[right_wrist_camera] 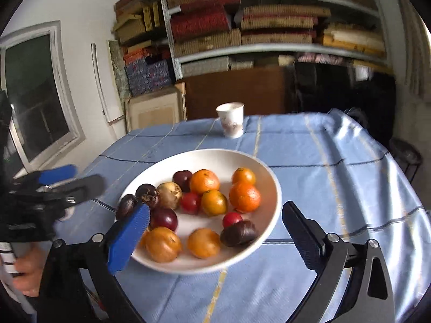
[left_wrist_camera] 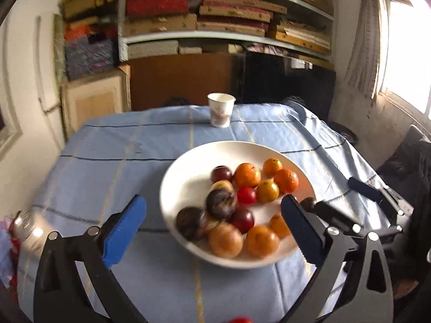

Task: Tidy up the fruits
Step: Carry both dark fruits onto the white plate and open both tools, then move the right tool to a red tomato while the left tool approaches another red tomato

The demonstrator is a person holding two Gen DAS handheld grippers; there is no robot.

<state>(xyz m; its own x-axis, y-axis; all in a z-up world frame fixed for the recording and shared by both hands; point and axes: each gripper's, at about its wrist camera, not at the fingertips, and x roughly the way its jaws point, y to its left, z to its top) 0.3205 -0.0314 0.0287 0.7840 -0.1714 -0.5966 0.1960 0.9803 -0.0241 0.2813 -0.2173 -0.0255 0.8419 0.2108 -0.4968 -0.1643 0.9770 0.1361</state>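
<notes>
Fruit sits heaped in a white bowl [left_wrist_camera: 188, 158] on the blue-clothed table [left_wrist_camera: 107, 145], directly ahead of both tools: oranges [left_wrist_camera: 247, 175] toward the far right side, dark plums [left_wrist_camera: 221, 203] to the near left, small red fruits [left_wrist_camera: 246, 196] between them. The left hand-held gripper [left_wrist_camera: 212, 228] is spread wide and holds nothing, its right finger over the bowl's near rim and its left finger out over the cloth. The right hand-held gripper [right_wrist_camera: 215, 237] is likewise wide open and empty, straddling the near edge of the bowl [right_wrist_camera: 223, 158].

Judging by the pose, the step is a first pick. It would go best taking an outer fruit that lies apart, such as the near orange [right_wrist_camera: 204, 243], coming down from above with the fingers either side and closing gently, since round fruit rolls and the soft ones bruise. Crowded pieces in the middle leave little room for a finger.

A paper cup [left_wrist_camera: 221, 110] stands well beyond the bowl, clear of the reach. A metal bottle [left_wrist_camera: 27, 228] lies just left of the left tool, and a red piece [left_wrist_camera: 241, 319] shows at the bottom edge beneath it, too cut off to identify. The two tools are near enough to collide over the bowl.
</notes>
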